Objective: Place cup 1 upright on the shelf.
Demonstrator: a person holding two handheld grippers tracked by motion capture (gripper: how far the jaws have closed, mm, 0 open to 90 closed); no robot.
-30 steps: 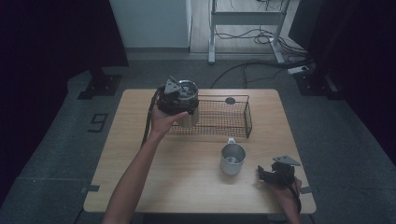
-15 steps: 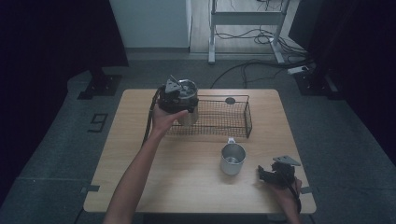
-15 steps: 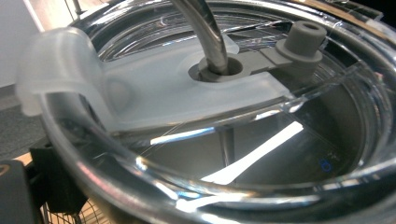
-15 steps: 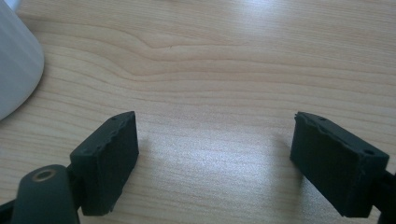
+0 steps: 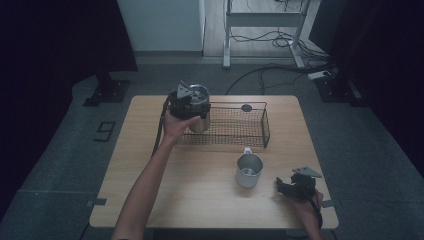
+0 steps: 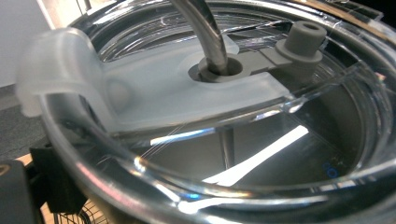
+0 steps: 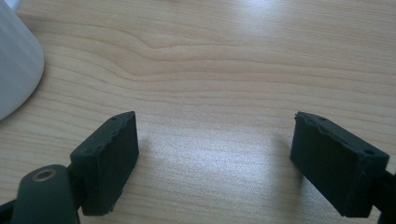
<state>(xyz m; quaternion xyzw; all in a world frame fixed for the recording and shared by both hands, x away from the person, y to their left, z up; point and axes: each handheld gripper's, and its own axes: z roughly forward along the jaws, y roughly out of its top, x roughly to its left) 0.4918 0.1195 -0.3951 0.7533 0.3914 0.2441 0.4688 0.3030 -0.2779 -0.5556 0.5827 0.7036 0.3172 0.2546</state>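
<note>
Steel tumbler [image 5: 198,107] seemingly gripped by outstretched left tool [image 5: 184,102]; right tool [image 7: 215,163] rests open.

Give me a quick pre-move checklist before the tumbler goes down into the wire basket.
1. Left gripper gripping the steel tumbler: ok, held at the basket's left end.
2. Clear lid seated, straw through it: ok.
3. Wire basket has room: ok.
4. Small dark thing at the basket's far rim: cannot tell what it is.
5. Steel mug clear of the path: ok.
6. Right gripper idle, jaws apart over bare table: ok.
</note>
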